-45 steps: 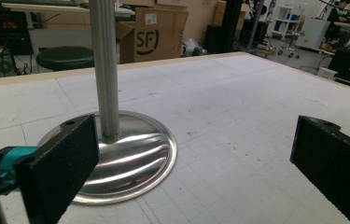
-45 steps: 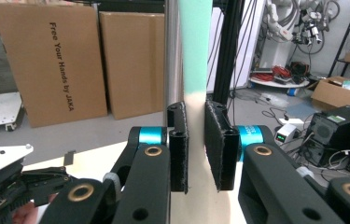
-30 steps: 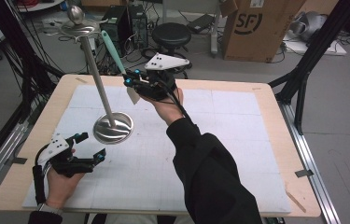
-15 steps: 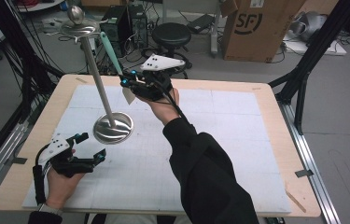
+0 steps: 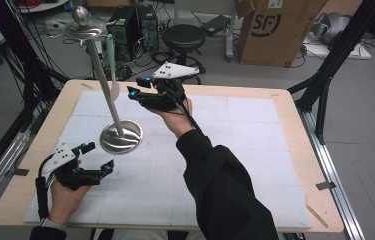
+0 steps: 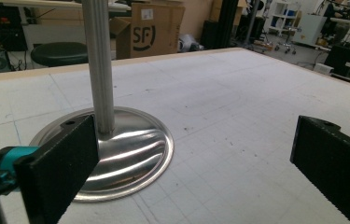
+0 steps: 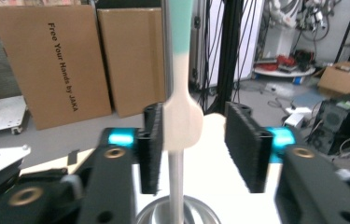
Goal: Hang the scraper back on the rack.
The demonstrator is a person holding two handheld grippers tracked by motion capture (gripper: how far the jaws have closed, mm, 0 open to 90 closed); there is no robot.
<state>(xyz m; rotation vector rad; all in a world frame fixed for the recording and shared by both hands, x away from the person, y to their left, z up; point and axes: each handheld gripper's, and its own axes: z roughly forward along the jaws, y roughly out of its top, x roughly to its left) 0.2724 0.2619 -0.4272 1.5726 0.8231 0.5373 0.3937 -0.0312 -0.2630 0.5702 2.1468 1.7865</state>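
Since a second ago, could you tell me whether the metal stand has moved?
No; the metal stand sits on the same grid squares of the white mat.

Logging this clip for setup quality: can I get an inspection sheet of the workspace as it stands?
Surface: wooden table with a white gridded mat, some dark specks.
Job's things: metal stand upright on the mat; a teal and white spatula hangs beside its pole.
Clutter: nothing seen.
Grippers: left tool open, low on the mat near the stand's base, holding nothing. Right tool raised, jaws open on either side of the spatula's white end.
Cables: a black cable runs along the left wrist.
Surroundings: cardboard box, stool, computer tower, floor wiring.
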